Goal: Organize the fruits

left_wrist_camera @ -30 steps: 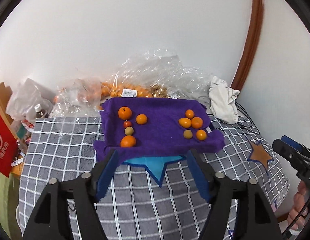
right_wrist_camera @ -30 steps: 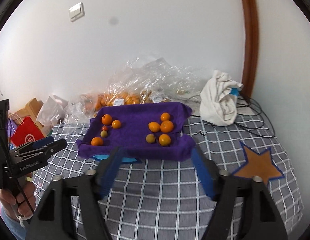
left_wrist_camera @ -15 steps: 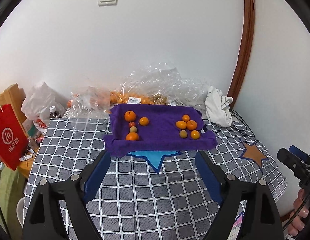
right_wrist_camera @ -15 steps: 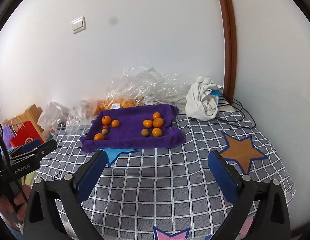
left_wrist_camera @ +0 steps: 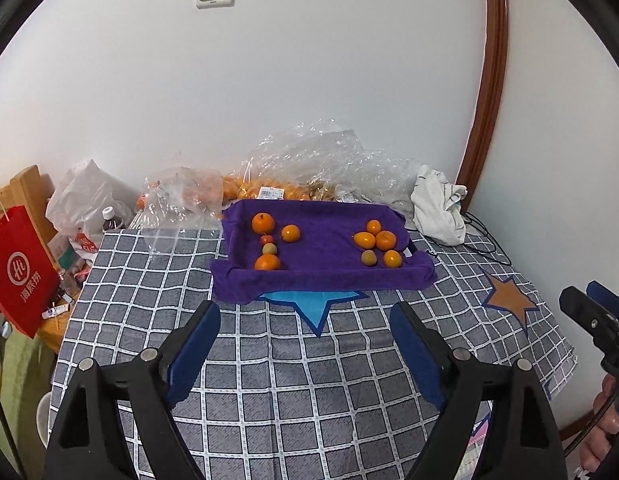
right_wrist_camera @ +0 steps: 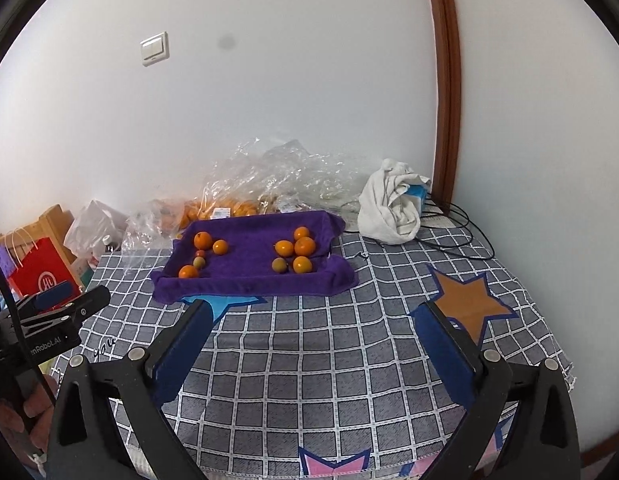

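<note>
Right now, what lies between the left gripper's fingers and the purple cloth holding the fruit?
Only bare checked tablecloth and its blue star patch, whose top the purple cloth overlaps. The left wrist view shows it; the left gripper holds nothing.

A table in grey checked cloth (left_wrist_camera: 269, 360) carries a purple towel-lined tray (left_wrist_camera: 325, 276), crumpled plastic bags (left_wrist_camera: 309, 160) and a white rag (left_wrist_camera: 437, 208).

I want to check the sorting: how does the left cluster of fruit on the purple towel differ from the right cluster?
The left cluster is strung out roughly in a line running front to back; the right cluster is a tight bunch. The left cluster includes one small red fruit; the right cluster has none. Both lie on the purple towel, each with five fruits: mostly orange ones plus one dull greenish one.
</note>
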Available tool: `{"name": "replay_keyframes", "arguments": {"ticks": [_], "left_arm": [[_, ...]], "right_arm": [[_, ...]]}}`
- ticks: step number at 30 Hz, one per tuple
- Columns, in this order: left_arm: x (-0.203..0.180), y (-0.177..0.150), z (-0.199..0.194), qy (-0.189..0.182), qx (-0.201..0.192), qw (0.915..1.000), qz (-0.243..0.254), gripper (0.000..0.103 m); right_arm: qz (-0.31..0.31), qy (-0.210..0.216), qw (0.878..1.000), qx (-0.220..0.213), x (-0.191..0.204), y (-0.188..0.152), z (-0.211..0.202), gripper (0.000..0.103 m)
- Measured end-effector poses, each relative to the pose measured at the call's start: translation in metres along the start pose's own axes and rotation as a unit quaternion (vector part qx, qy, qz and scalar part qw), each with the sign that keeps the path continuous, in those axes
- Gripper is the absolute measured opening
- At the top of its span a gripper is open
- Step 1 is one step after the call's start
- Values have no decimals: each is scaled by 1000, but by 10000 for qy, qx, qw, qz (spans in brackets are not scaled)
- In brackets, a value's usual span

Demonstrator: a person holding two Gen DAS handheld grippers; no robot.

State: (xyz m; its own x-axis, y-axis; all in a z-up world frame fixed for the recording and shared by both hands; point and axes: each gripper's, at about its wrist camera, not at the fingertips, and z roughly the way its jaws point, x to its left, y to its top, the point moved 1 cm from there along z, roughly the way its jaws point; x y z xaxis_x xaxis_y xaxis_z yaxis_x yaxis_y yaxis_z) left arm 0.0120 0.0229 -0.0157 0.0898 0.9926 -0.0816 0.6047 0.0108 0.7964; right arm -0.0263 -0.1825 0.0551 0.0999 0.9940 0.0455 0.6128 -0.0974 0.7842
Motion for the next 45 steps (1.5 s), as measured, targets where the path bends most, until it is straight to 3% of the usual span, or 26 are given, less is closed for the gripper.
{"name": "replay_keyframes", "arguments": {"ticks": [45], "left_arm": [[5,3,-2,118,-60,9999,27,86]], "right_arm": [[-162,-76,9998,-13,10,-2,1,100]]}}
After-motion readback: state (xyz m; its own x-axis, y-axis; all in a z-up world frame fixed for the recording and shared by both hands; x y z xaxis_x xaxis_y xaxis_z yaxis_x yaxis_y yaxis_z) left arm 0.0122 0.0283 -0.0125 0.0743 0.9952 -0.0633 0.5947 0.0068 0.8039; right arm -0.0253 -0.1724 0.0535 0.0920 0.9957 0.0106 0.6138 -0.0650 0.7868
